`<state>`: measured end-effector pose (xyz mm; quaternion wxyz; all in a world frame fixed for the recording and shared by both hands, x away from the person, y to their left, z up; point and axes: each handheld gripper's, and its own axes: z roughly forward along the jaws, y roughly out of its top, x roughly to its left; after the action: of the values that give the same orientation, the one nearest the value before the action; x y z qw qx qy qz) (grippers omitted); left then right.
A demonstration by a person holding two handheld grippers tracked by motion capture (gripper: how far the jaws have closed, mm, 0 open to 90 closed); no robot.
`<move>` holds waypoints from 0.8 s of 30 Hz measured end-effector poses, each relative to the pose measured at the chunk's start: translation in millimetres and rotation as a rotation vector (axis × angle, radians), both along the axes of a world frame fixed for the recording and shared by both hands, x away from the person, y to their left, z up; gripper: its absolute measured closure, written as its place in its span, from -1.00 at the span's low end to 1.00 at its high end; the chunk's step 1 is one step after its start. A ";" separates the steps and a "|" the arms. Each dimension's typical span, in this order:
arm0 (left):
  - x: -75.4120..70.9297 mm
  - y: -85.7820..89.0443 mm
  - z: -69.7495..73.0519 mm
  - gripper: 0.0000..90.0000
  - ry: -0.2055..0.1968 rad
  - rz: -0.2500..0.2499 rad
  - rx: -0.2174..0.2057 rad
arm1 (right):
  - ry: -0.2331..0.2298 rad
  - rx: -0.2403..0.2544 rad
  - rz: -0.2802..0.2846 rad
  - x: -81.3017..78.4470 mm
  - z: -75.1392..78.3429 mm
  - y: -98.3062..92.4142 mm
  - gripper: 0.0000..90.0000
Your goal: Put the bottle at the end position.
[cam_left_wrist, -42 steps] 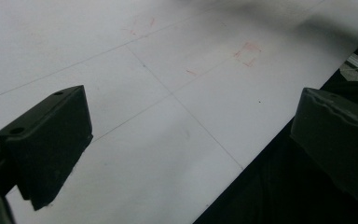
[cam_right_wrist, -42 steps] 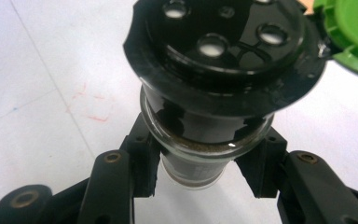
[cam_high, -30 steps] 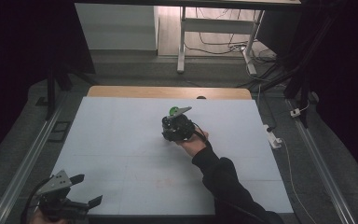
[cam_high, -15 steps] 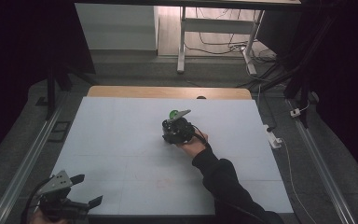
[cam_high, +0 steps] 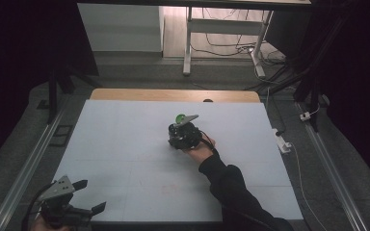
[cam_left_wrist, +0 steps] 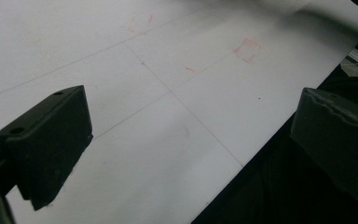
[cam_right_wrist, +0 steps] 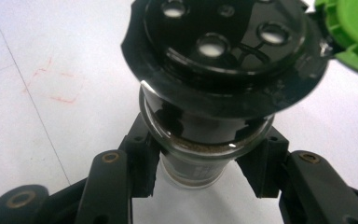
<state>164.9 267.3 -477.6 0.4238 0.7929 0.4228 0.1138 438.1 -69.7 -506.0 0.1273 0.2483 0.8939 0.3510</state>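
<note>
right hand-held gripper (cam_high: 179,126) extended over the middle of the desk (cam_high: 125,144), gripped from behind by the right hand (cam_high: 200,149); dark-sleeved forearm entering from the lower right edge. its jaws, seen in the right gripper view (cam_right_wrist: 200,172), have just been opening a little and flank a spice jar (cam_right_wrist: 205,154), both pads at the glass. left hand-held gripper (cam_high: 84,197) low at the near left corner, jaws wide apart, nothing between them (cam_left_wrist: 186,140).

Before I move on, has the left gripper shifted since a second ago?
No. In the high view the left gripper sits at the same spot by the table's near left corner as before, open over the white surface.
</note>
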 end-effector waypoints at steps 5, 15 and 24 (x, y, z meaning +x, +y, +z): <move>-0.1 -0.2 0.0 -1.00 -0.001 -0.001 0.001 | -0.001 -0.006 0.005 -0.7 -0.4 1.0 -0.04; -0.1 0.2 0.1 -1.00 -0.001 0.002 -0.001 | 0.010 0.054 -0.005 -2.2 8.5 -1.3 -0.40; 0.1 0.2 0.0 -1.00 0.000 0.003 -0.002 | 0.022 0.067 -0.029 -5.5 13.5 -4.5 -0.63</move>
<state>165.0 267.5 -477.6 0.4243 0.7918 0.4242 0.1143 432.5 -74.2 -492.4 0.1144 0.2692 0.8793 0.3760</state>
